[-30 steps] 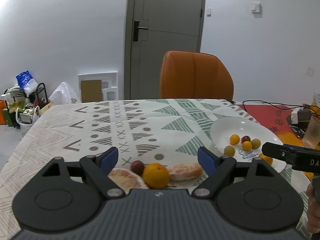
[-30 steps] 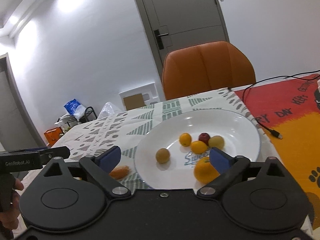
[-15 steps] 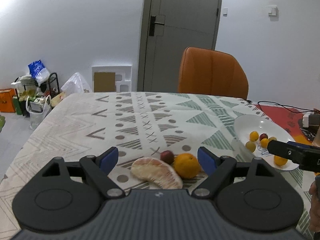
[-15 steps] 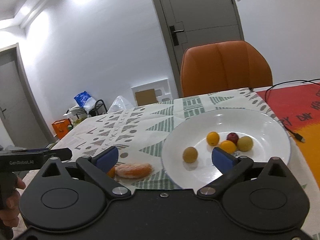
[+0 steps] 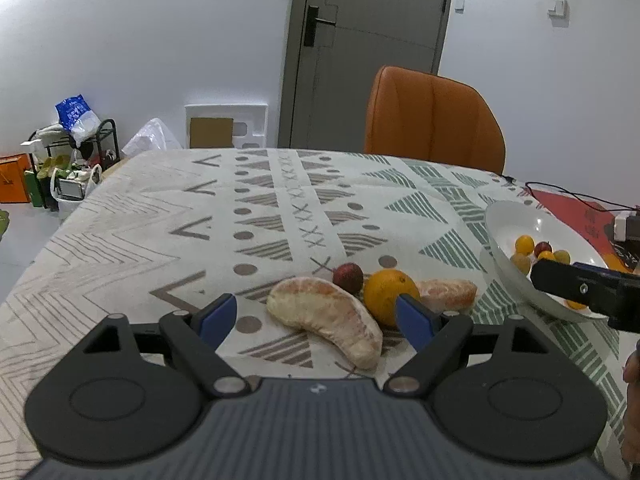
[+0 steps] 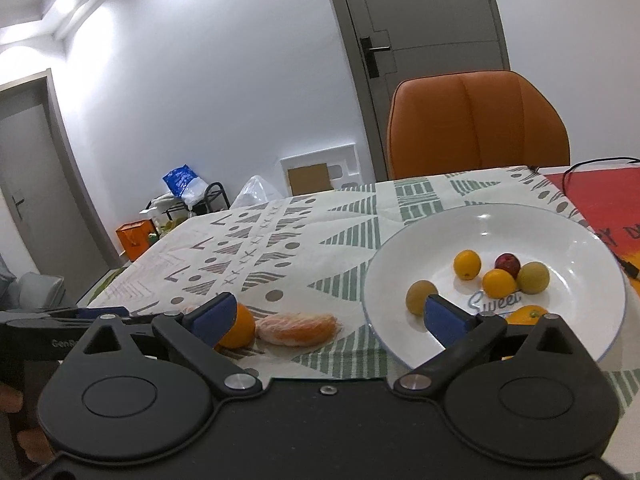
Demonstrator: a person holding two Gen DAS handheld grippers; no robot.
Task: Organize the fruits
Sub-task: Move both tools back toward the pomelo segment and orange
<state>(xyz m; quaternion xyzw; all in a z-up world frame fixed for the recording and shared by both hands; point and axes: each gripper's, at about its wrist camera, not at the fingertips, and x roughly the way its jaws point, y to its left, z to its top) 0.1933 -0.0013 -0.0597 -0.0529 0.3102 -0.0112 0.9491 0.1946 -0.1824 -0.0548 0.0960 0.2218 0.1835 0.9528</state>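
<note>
On the patterned tablecloth lie a large peeled pomelo segment [image 5: 326,320], an orange [image 5: 389,296], a small dark red fruit [image 5: 348,277] and a smaller peeled segment [image 5: 450,294]. My left gripper [image 5: 316,318] is open and empty, with the large segment between its fingers. A white plate [image 6: 568,236] holds several small yellow, green and red fruits and an orange [image 6: 526,314]. My right gripper [image 6: 328,316] is open and empty, by the plate's near left rim; the smaller segment [image 6: 296,329] and the orange [image 6: 238,330] lie between its fingers.
An orange chair [image 5: 434,120] stands at the table's far side. A red-orange mat [image 6: 600,196] with a black cable lies right of the plate. The other gripper's body [image 5: 584,288] hangs over the plate's near rim. Clutter sits on the floor at far left [image 5: 60,160].
Both grippers have shifted left. The left wrist view now shows the large segment centred between the fingers. The right gripper has left the plate's middle for its left rim.
</note>
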